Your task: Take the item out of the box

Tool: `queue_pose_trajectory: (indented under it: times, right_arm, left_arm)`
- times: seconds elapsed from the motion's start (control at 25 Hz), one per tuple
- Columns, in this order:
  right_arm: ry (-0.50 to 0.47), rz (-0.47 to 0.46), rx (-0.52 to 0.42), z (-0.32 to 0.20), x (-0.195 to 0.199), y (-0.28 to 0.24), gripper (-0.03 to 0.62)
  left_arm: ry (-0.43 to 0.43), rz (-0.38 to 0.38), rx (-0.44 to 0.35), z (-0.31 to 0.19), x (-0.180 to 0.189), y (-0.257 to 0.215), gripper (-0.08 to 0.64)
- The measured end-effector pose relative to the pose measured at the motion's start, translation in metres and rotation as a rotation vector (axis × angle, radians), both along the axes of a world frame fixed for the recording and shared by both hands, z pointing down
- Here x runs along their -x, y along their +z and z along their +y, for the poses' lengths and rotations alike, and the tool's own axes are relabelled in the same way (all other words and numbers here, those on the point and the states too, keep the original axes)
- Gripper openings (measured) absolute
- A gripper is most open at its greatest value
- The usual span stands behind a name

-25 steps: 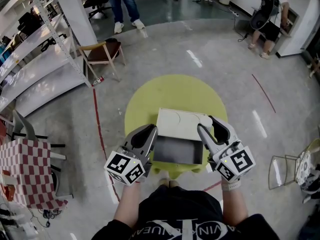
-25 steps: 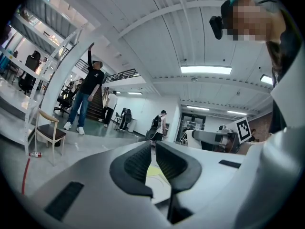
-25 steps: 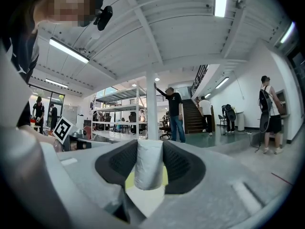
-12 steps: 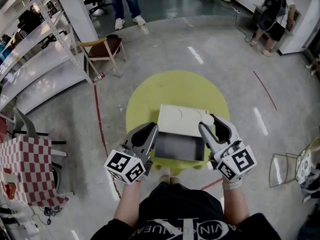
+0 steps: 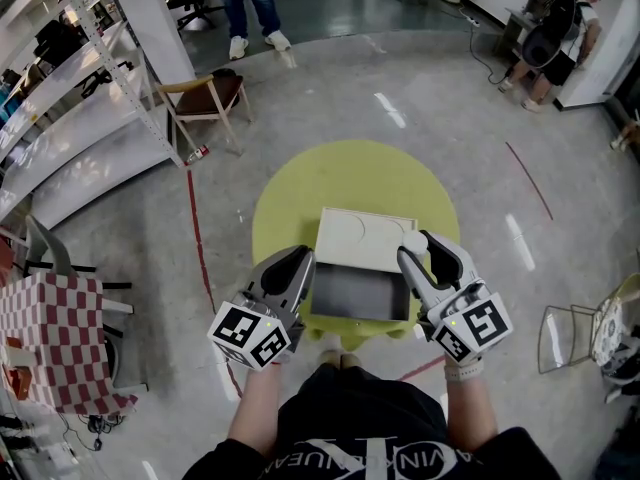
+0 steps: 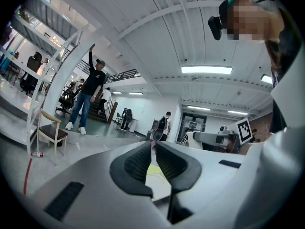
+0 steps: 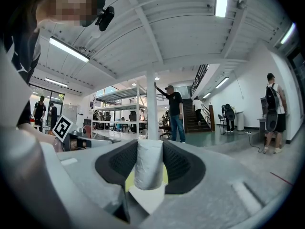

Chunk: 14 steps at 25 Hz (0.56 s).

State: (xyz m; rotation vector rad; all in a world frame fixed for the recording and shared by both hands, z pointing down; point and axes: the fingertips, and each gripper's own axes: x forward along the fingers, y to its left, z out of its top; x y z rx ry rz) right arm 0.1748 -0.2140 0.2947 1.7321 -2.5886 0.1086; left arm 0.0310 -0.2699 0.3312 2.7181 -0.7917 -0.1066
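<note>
Nearest the person, the left tool (image 5: 297,260) is held at the left wall of the open box (image 5: 355,294), its jaws brought together on nothing. Opposite it, the right tool (image 5: 421,249) is clamped on the item, a white cylinder (image 7: 149,162). The cylinder is gripped across its middle and stands upright between the pads in the right gripper view, its long axis crosswise to the jaws. It is placed at the box's far right corner, where the dark tray meets the flipped-back white lid (image 5: 362,236); whether it is fully clear of the rim cannot be told. The tray is seen bare. As the item lies on the right side, the bare yellow desk (image 5: 340,173) to the right and beyond is judged the shorter way out, by the right tool alone
</note>
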Motion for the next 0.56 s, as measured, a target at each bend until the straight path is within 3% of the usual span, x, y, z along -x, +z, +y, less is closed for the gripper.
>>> queue_pose_trajectory:
  times: [0.56]
  right_arm:
    - [0.007,0.0,0.013,0.0077,0.0013,0.0065,0.163]
  left_arm:
    - [0.007,0.004,0.016,0.0048,0.0008,0.0094,0.032]
